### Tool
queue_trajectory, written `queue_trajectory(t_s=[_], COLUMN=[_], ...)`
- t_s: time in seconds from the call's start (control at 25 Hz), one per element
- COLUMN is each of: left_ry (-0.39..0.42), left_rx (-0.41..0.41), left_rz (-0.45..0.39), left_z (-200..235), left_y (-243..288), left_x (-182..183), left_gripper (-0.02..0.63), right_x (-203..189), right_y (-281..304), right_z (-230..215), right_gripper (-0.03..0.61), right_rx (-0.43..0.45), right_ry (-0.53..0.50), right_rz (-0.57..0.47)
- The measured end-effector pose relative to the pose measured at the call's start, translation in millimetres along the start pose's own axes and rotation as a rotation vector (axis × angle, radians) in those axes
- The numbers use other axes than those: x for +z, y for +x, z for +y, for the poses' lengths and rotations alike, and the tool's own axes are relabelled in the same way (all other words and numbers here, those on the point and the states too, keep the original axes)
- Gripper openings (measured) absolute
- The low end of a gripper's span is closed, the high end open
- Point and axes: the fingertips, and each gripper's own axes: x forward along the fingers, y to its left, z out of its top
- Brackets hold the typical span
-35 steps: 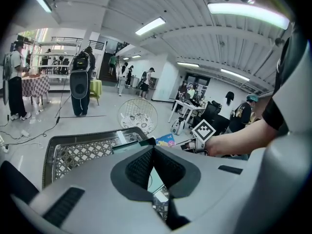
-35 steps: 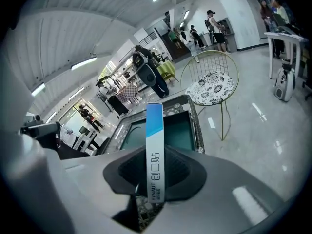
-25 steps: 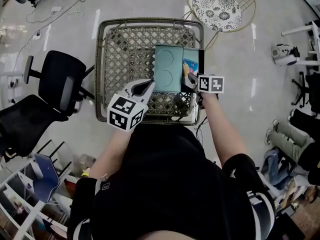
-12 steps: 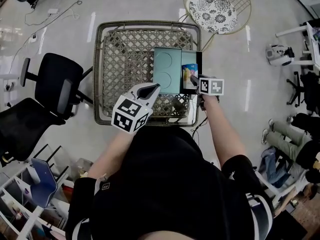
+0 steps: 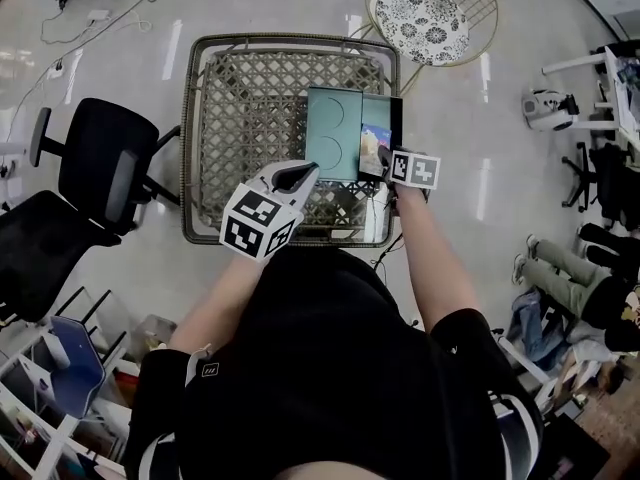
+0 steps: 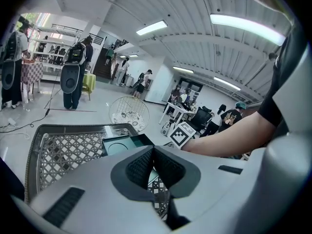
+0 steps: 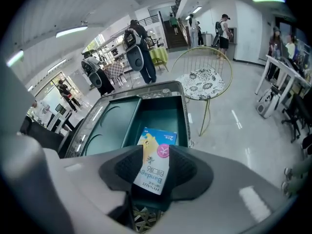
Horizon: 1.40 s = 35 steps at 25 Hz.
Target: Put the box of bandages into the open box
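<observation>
Nearest the person, the left gripper (image 5: 298,175) hovers over the near edge of the wicker table (image 5: 240,108), jaws pressed together on nothing. Just beyond, the right gripper (image 7: 152,165) points down. Its jaws have just been opening and stand wide either side of the bandage box (image 7: 157,145), which lies inside the open box (image 7: 163,112).

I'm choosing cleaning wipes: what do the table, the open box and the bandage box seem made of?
Table: woven wicker or rattan, matte, open lattice weave.
Open box: likely rigid card or plastic, dark teal, smooth matte walls.
Bandage box: thin printed cardboard, slight sheen, sharp folded edges.
</observation>
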Motion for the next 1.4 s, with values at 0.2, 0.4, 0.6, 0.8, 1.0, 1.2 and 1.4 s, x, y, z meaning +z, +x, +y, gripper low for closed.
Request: queue_trajectory(t_s=[0.2, 0.4, 0.6, 0.8, 1.0, 1.2, 1.4], left_ry=[-0.007, 0.015, 0.061, 0.133, 0.163, 0.168, 0.2], left_rx=[-0.006, -0.035, -0.077, -0.098, -0.061, -0.024, 0.053], left_rz=[-0.016, -0.031, -0.045, -0.056, -0.081, -0.101, -0.106], left_z=[7, 12, 13, 2, -21, -58, -83], left_y=[-7, -11, -10, -11, -18, -18, -35], left_x=[-2, 5, 18, 36, 48, 45, 41], left_gripper=[0.006, 0.006, 0.007, 0.007, 0.006, 0.006, 0.007], right_x=[-1, -5, 5, 25, 39, 25, 5], right_y=[-30, -73, -122, -170, -212, -256, -298], right_z=[-17, -22, -8, 22, 44, 46, 37], right_gripper=[0.175, 0.158, 0.156, 0.142, 0.126, 0.096, 0.081], right_rx=[-0.006, -0.003, 0.019, 0.059, 0.136, 0.201, 0.223], right_ry=[0.044, 0.117, 0.097, 0.057, 0.017, -0.028, -0.11], right_rz=[-0.082, -0.199, -0.321, -0.455, -0.562, -0.627, -0.708])
